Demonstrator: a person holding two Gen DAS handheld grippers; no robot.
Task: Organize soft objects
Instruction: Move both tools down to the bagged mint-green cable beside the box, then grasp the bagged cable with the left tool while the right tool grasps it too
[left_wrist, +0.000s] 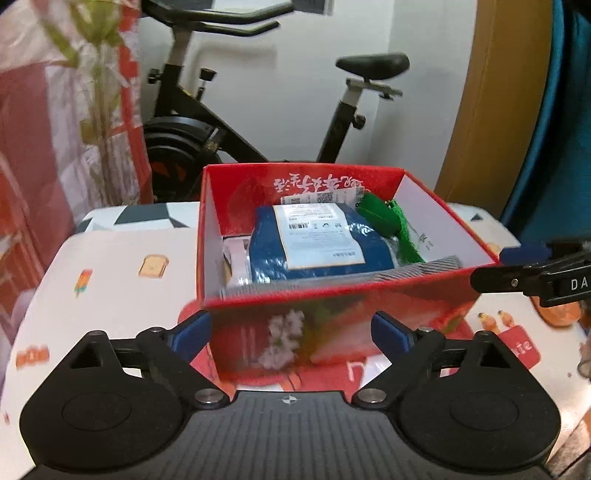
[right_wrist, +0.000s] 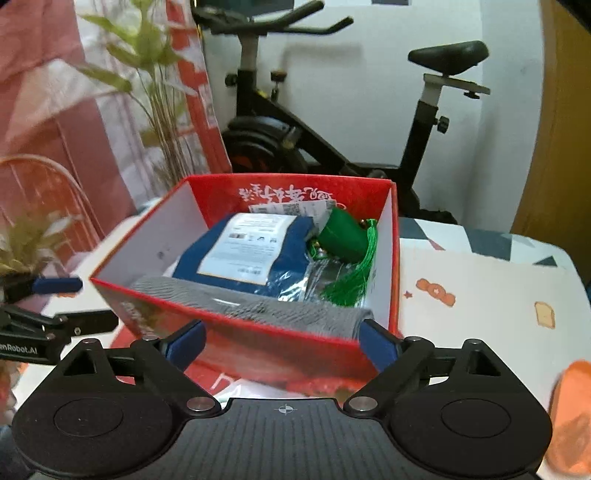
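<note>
A red open box (left_wrist: 332, 317) (right_wrist: 258, 347) stands on the printed tablecloth. Inside lie a blue packet with a white label (left_wrist: 317, 243) (right_wrist: 251, 251), a green pouch with a tassel (left_wrist: 380, 218) (right_wrist: 343, 236) and a grey knitted cloth (left_wrist: 413, 273) (right_wrist: 258, 306) by the near wall. My left gripper (left_wrist: 291, 332) is open and empty, its jaws spread in front of the box's near wall. My right gripper (right_wrist: 282, 343) is open and empty, also just before the box. Each gripper shows in the other's view, the right one (left_wrist: 532, 266) and the left one (right_wrist: 55, 299).
The table's cloth (left_wrist: 110, 266) (right_wrist: 480, 295) has small cartoon prints. An exercise bike (left_wrist: 229, 125) (right_wrist: 332, 129) stands behind the table. A plant (right_wrist: 155, 74) and a red-and-white curtain (left_wrist: 44, 147) are at the left. An orange object (right_wrist: 570, 406) lies at the right near edge.
</note>
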